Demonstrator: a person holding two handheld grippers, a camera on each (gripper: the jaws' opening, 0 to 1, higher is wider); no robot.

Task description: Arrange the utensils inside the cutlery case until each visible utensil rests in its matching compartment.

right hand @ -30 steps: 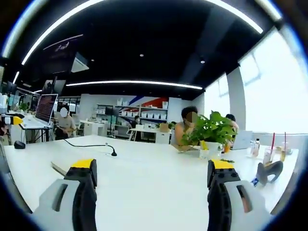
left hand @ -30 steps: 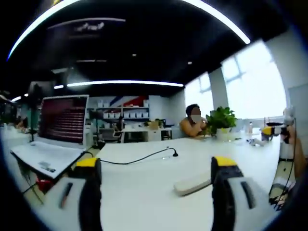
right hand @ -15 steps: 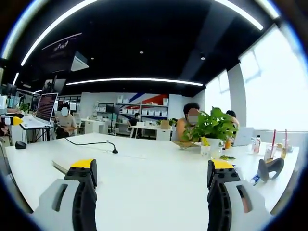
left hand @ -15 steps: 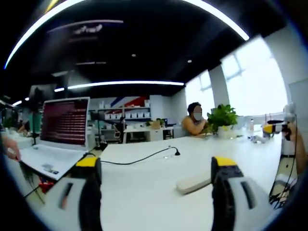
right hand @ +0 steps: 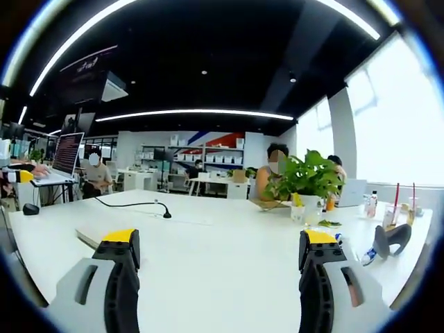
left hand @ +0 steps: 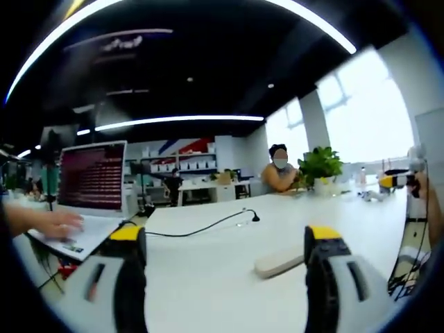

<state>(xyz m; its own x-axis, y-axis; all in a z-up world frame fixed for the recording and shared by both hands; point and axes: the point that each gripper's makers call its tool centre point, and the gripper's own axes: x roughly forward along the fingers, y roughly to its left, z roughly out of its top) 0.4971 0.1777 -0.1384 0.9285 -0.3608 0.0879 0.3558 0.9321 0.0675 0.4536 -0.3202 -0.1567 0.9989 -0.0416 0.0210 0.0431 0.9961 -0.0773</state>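
Note:
A flat pale oblong thing [left hand: 277, 262], possibly the closed cutlery case, lies on the white table [left hand: 208, 277] just left of my left gripper's right jaw. No utensils can be made out. My left gripper [left hand: 225, 236] is open, yellow-tipped, with nothing between its jaws. The same pale oblong thing [right hand: 91, 236] shows in the right gripper view, beside that view's left jaw. My right gripper [right hand: 220, 239] is open and holds nothing, low over the table [right hand: 222, 270]. At the far right of the left gripper view the right gripper [left hand: 394, 180] appears, with an arm behind it.
An open laptop [left hand: 90, 177] sits at the table's left end with a hand [left hand: 52, 223] on its keyboard. A black cable [left hand: 208, 227] runs across the table. A potted plant [right hand: 305, 182], drinks [right hand: 395, 208] and a dark object [right hand: 388, 239] stand to the right. A person [left hand: 279, 170] sits behind.
A hand has come onto the laptop keyboard in the left gripper view. Both views have shifted only slightly. Both grippers stay open.

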